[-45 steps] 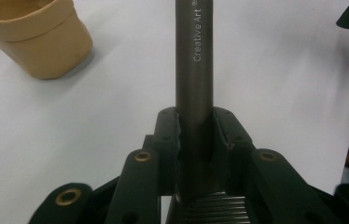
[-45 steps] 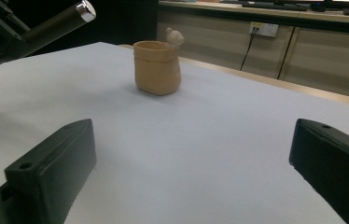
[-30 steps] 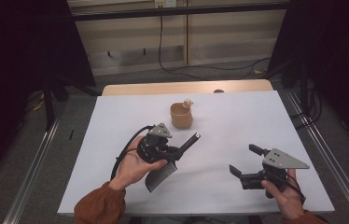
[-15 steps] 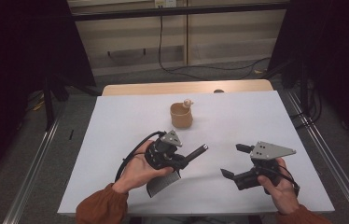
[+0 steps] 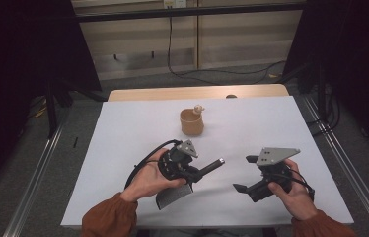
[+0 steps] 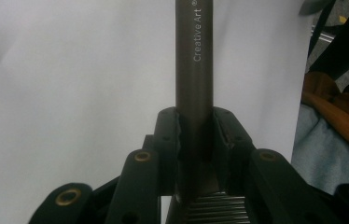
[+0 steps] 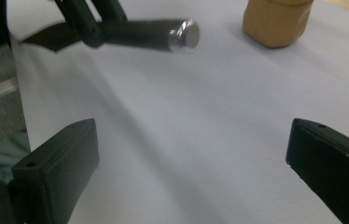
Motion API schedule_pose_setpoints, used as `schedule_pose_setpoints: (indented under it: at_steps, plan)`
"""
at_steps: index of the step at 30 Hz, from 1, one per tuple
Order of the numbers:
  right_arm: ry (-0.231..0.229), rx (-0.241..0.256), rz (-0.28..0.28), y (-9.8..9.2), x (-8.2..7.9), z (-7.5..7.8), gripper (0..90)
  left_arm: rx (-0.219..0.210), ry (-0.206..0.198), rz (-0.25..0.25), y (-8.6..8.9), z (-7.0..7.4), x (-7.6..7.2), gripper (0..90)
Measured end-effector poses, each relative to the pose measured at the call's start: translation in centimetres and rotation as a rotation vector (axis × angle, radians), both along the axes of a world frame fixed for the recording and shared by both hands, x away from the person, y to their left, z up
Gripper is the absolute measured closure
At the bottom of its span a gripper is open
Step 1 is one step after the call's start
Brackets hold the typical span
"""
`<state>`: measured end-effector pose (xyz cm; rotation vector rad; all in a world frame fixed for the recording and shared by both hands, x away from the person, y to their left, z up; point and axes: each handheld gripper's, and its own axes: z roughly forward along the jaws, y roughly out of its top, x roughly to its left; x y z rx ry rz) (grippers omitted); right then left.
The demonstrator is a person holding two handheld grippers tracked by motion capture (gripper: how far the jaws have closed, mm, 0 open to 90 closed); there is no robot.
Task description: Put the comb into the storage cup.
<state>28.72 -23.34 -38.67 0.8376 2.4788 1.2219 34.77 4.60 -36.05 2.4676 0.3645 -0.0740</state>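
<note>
My left gripper (image 5: 196, 172) is shut on the dark round handle (image 6: 195, 56) of a tool marked "Creative Art". The handle (image 5: 211, 166) points right, over the white table (image 5: 123, 128), and ends in a silver cap (image 7: 184, 33). The tool's wide flat dark head (image 5: 173, 196) hangs below the left hand, near the table's front edge. My right gripper (image 5: 244, 174) is open, a short way right of the handle's end, its jaws turned toward it. In the right gripper view my right gripper (image 7: 196, 154) has bare table between its wide-apart jaws.
A tan cup (image 5: 192, 123) stands at the middle of the table beyond both grippers, with a small pale object (image 5: 199, 108) sticking out of it. The same cup (image 7: 277, 21) is at the top right of the right gripper view. Cables lie on the floor behind.
The left gripper has shifted right and swung the handle round so it points at the right gripper. The right gripper has moved left, closer to the handle's end, still open.
</note>
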Motion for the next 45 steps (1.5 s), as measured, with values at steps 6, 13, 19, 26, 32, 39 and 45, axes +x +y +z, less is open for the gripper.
schedule_pose_setpoints:
  at_steps: [6,13,19,26,32,39,45]
  plan:
    - [0.050,-0.033,0.103,0.8,0.2,-0.5,3.4,0.029,-0.005,0.009,0.1,-0.4,0.1,73.0]
    - [0.103,-0.047,0.187,0.9,1.0,-0.4,7.0,0.087,-0.002,-0.022,0.1,-0.5,0.2,73.0]
    - [0.154,-0.071,0.228,1.7,1.2,-0.2,9.4,0.114,0.001,-0.055,-0.2,-0.3,0.0,73.0]
    - [0.167,-0.114,0.271,2.5,1.9,0.5,15.9,0.119,-0.009,-0.068,-0.7,-0.3,0.0,73.0]
    - [0.198,-0.166,0.292,3.3,3.0,0.7,15.1,0.162,0.002,-0.096,-1.2,-0.7,-0.1,73.1]
    - [0.212,-0.235,0.363,4.4,3.9,1.2,21.2,0.202,0.027,-0.109,-1.6,-1.1,0.0,73.0]
    - [0.244,-0.269,0.404,5.2,4.9,1.3,25.2,0.202,0.025,-0.113,-1.8,-1.1,0.0,73.0]
